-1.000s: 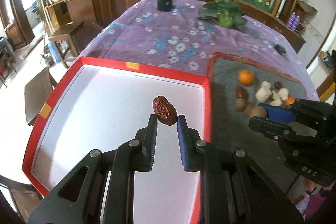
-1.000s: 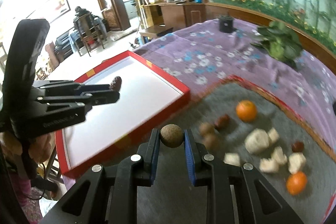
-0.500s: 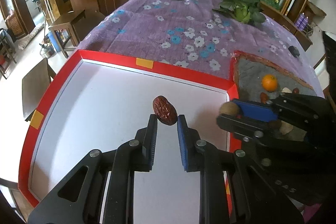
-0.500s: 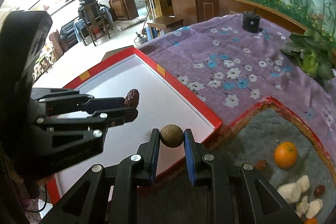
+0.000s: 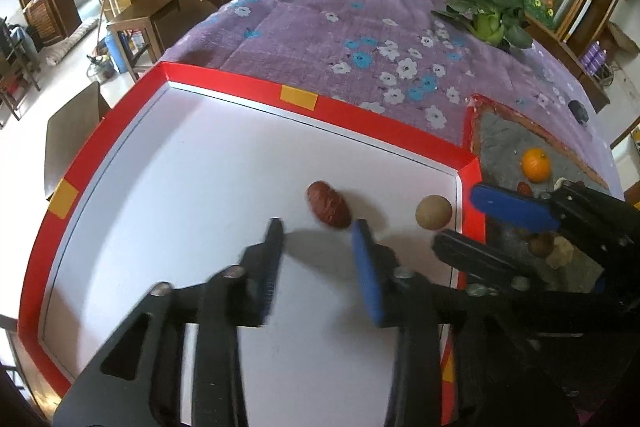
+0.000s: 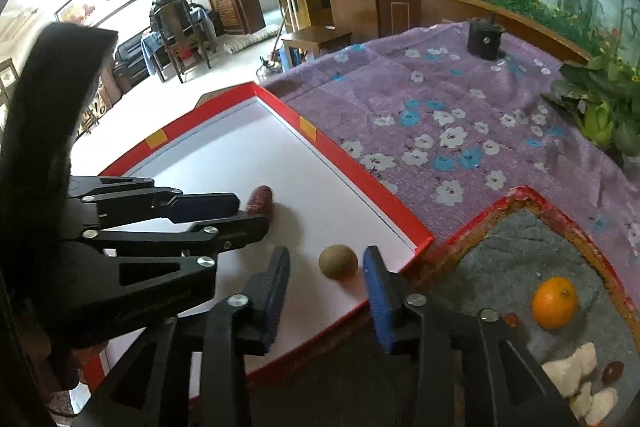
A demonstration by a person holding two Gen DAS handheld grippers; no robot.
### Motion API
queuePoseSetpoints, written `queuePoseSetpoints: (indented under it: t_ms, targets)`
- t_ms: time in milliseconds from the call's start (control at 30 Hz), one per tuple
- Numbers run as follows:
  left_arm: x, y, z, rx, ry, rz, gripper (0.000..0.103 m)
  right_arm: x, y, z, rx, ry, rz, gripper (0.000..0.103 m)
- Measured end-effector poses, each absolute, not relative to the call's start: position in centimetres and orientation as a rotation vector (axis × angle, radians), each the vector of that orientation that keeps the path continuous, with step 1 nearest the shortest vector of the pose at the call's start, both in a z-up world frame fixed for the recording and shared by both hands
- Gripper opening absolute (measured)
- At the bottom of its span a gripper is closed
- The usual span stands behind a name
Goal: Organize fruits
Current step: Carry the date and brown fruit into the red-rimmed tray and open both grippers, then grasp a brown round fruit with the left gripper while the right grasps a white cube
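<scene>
Each camera sits on its gripper, looking forward and down, close over the red tray [image 5: 304, 99]. Both views share the tray [image 6: 344, 163] and the purple tablecloth [image 5: 360, 27]

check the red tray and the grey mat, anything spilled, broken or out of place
Nothing stands out. A red date and a round brown fruit lie apart on the white floor of the red tray. The orange and white chunks sit on the grey mat.
</scene>
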State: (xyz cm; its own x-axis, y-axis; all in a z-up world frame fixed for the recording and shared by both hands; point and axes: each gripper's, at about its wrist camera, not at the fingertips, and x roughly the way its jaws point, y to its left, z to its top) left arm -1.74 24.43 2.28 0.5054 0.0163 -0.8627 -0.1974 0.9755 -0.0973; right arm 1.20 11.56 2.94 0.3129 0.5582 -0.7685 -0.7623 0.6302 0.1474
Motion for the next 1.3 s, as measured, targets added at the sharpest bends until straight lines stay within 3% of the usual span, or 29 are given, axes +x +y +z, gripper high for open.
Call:
queuePoseSetpoints:
  t_ms: [100,167,367,633,1300]
  targets:
    - [-2.4,24.2,3.0,-0.179,1.004,0.150,0.047,0.9,9.9,3.8,-0.228,0.875,0.869,0.042]
    - [-2.8,23.8,3.7,-0.172,0.985,0.156,0.047,0.6,8.6,4.4,-0.197,0.861,0.844,0.053]
    - [-3.7,21.8,5.0,-0.164,0.957,0.125,0.047,0.0,4.0,5.5,-0.146,0.850,0.784,0.063]
    - [-4.3,17.6,5.9,-0.134,0.949,0.042,0.047,-2.5,-1.7,4.2,-0.256,0.853,0.637,0.064]
    - [-0.9,9.0,2.8,-0.159,1.050,-0.095,0.046,-2.4,-9.3,2.1,-0.120,0.900,0.607,0.064]
